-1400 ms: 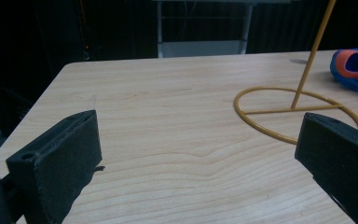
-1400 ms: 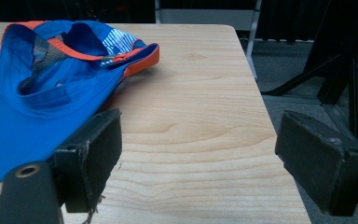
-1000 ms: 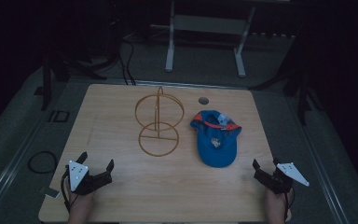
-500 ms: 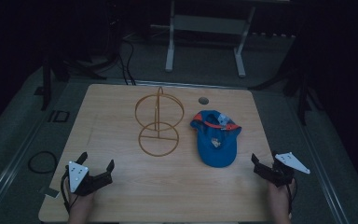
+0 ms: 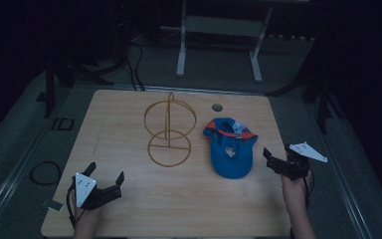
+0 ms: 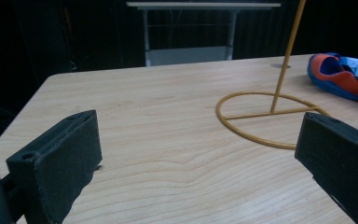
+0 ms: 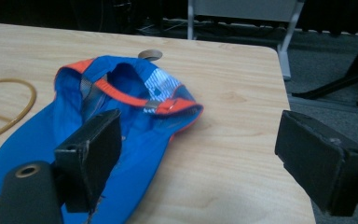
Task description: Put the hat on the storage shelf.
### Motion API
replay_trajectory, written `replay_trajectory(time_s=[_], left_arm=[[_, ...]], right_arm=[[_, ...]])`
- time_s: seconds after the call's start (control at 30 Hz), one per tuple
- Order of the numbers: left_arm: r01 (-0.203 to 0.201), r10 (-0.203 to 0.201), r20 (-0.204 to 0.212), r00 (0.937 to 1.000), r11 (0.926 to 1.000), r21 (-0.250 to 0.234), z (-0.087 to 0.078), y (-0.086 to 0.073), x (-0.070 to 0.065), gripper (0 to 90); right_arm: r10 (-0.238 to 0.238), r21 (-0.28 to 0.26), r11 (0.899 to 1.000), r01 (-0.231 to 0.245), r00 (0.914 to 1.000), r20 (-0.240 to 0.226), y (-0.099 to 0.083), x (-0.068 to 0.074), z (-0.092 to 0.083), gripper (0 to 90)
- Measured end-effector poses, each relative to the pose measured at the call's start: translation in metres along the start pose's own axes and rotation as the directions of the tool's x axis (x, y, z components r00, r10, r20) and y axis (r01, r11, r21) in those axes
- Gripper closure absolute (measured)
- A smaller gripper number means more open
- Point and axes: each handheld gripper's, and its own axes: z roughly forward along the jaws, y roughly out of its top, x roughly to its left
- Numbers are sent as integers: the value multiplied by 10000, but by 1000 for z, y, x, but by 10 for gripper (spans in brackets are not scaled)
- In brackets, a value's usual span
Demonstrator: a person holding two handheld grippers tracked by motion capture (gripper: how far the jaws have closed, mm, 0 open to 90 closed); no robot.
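both your grippers are spread, holding nothing: right gripper [image 5: 278,158] just beside the blue cap [image 5: 232,148], which lies on the table [image 5: 129,114] right of the wire stand [image 5: 170,129]; left gripper [image 5: 105,180] well apart.

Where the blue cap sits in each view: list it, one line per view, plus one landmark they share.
High view: blue cap right of centre on the table.
Left gripper view: cap at the far right edge.
Right gripper view: cap centre-left, behind the near jaw.
Shared landmark: the gold wire stand beside it.
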Motion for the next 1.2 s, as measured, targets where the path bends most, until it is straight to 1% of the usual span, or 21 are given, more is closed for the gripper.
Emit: replay_trajectory(time_s=[0.07, 0.17, 0.27, 0.3, 0.33, 0.37, 0.4, 0.43, 0.5, 0.57, 0.67, 0.73, 0.77, 0.83, 0.9, 0.97, 1.0, 1.07, 1.13, 1.17, 1.2], left_arm=[[-56, 56, 54, 10000, 10000, 30, 0, 0, 0, 8], [-30, 29, 183, 9998, 10000, 67, 1, 0, -2, 8], [-51, 45, 383, 9993, 9999, 159, 2, -1, -3, 7], [-51, 42, 456, 9990, 9998, 214, 2, -1, -4, 7], [-71, 58, 485, 9988, 9997, 252, 3, -1, -5, 7], [-96, 82, 563, 9984, 9996, 256, 3, -1, -5, 7], [-103, 87, 608, 9981, 9996, 262, 3, -1, -5, 7], [-142, 125, 593, 9982, 9995, 279, 3, -1, -5, 8], [-112, 93, 614, 9981, 9995, 302, 3, -1, -5, 8], [-100, 79, 610, 9981, 9994, 335, 4, -2, -5, 8], [-76, 54, 633, 9980, 9994, 342, 4, -2, -5, 8], [-106, 83, 656, 9978, 9993, 348, 4, -2, -5, 7], [-102, 78, 670, 9977, 9993, 356, 4, -2, -5, 8], [-104, 78, 663, 9978, 9992, 396, 4, -2, -5, 7], [-95, 67, 676, 9977, 9991, 415, 4, -2, -5, 8], [-106, 77, 686, 9976, 9991, 417, 4, -2, -5, 8], [-108, 79, 689, 9976, 9991, 420, 4, -2, -5, 7], [-94, 63, 725, 9973, 9991, 422, 4, -2, -5, 7], [-50, 15, 758, 9971, 9989, 459, 5, -2, -5, 8], [-67, 25, 800, 9968, 9986, 523, 5, -2, -5, 8], [-92, 50, 808, 9967, 9986, 522, 5, -2, -5, 8]], right_arm=[[-88, 96, 9999, 88, 10000, -43, 6, 2, 4, 138], [-232, 122, 9996, 241, 9974, -686, 17, 5, 13, 135], [-302, 127, 9994, 313, 9965, -784, 21, 7, 18, 139], [-568, -31, 9984, 567, 9951, -804, 25, 10, 22, 149], [-568, -31, 9984, 567, 9951, -804, 25, 10, 22, 160], [-545, -60, 9985, 541, 9930, -1050, 29, 11, 27, 206], [-545, -60, 9985, 541, 9930, -1050, 29, 11, 27, 206], [-527, 86, 9985, 540, 9918, -1161, 32, 12, 33, 219], [-611, 104, 9980, 629, 9902, -1255, 34, 12, 37, 228], [-750, 288, 9964, 793, 9891, -1268, 37, 13, 44, 258], [-974, 427, 9937, 1039, 9862, -1342, 40, 16, 56, 262], [-914, 498, 9938, 996, 9848, -1474, 42, 17, 63, 262], [-924, 511, 9936, 1009, 9846, -1484, 44, 20, 70, 262], [-979, 534, 9928, 1073, 9830, -1552, 45, 21, 74, 262], [-1043, 684, 9908, 1166, 9812, -1623, 47, 25, 87, 261], [-1038, 750, 9902, 1177, 9802, -1684, 48, 26, 92, 261], [-1024, 934, 9885, 1186, 9814, -1622, 49, 26, 100, 261], [-893, 1043, 9886, 1084, 9810, -1724, 49, 26, 107, 261], [-897, 1099, 9880, 1089, 9821, -1659, 50, 26, 111, 260], [-878, 1217, 9865, 1098, 9808, -1739, 50, 26, 117, 260], [-926, 1269, 9853, 1146, 9815, -1678, 50, 27, 122, 261]])
